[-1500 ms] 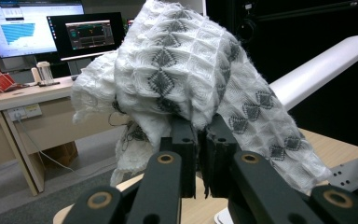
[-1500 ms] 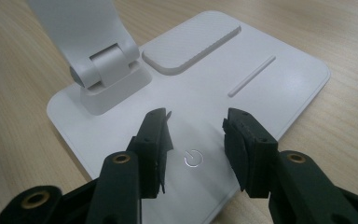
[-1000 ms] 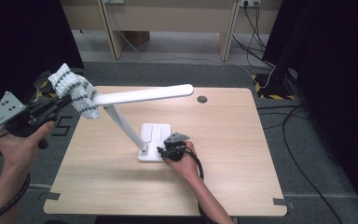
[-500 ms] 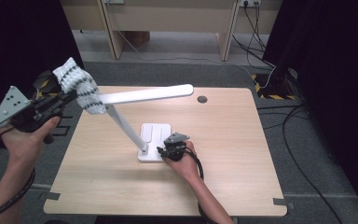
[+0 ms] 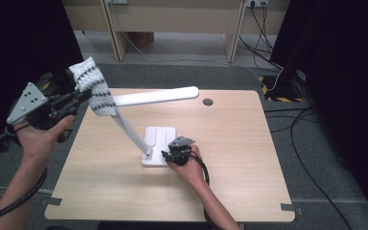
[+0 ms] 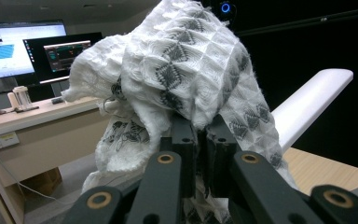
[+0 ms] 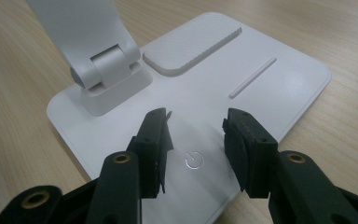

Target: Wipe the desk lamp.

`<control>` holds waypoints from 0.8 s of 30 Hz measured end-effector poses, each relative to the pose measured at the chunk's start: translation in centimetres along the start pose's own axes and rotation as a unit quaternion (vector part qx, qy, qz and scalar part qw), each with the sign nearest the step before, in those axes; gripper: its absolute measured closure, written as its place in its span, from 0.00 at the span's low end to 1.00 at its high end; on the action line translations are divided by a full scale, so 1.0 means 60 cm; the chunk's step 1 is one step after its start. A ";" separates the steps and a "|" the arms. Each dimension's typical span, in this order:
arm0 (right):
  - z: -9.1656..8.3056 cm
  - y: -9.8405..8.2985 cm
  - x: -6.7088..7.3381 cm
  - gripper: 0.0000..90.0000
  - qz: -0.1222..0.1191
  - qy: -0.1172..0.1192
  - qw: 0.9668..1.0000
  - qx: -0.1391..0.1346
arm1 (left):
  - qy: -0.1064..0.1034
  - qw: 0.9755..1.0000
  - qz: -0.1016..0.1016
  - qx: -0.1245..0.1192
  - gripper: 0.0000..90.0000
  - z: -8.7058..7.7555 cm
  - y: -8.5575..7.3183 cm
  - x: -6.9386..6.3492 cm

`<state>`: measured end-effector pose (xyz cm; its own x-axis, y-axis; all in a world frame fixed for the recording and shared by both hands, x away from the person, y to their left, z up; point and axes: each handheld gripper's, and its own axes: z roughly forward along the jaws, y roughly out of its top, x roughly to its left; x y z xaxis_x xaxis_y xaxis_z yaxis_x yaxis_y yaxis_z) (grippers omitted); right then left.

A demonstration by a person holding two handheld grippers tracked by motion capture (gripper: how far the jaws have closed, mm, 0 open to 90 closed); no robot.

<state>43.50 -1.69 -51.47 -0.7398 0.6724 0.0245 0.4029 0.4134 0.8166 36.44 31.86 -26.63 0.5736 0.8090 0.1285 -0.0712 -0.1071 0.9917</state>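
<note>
High view first: the left tongs (image 5: 74,98) are clamped on a white knitted cloth (image 5: 95,86) with grey diamonds, held up in the air off the left edge of the table (image 5: 249,143). The cloth hangs right at the near end of the desk lamp's long white head (image 5: 155,96), which runs left to right away from it toward the middle of the table. So the lamp head lies to the right of the cloth, long axis pointing away from the left hand (image 5: 40,136). That's the hand that's nearer to it by a mile. The right tongs (image 5: 170,154) sit low at the lamp base (image 5: 159,139).

Left gripper view: the jaws are together with the cloth (image 6: 177,79) bunched above them, and the lamp head (image 6: 310,100) stretches off up and to the right behind it.

Right gripper view: the right tongs (image 7: 196,135) stand apart, nothing between them, hanging just over the front of the base (image 7: 242,107) with the power symbol (image 7: 193,160) sitting between the jaws. The hinge of the lamp arm (image 7: 105,65) is just beyond, up left.

My guess is a wipe along the head comes next, going rightward.
</note>
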 end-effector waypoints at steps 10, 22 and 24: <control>0.000 0.000 0.000 0.66 0.000 0.000 1.000 0.000 | -0.013 1.000 -0.004 0.017 0.94 0.032 -0.010 -0.011; 0.000 -0.001 0.001 0.66 0.000 0.000 1.000 -0.002 | -0.026 0.999 0.001 0.028 0.94 0.054 -0.014 -0.029; 0.000 -0.001 0.001 0.66 0.000 -0.001 1.000 -0.002 | -0.028 0.999 0.002 0.029 0.94 0.057 -0.015 -0.032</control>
<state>43.46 -1.67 -51.51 -0.7387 0.6736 0.0241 0.4014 0.4110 0.8185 38.19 28.44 -27.76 0.6179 0.7754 0.1306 -0.0276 -0.1446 0.9891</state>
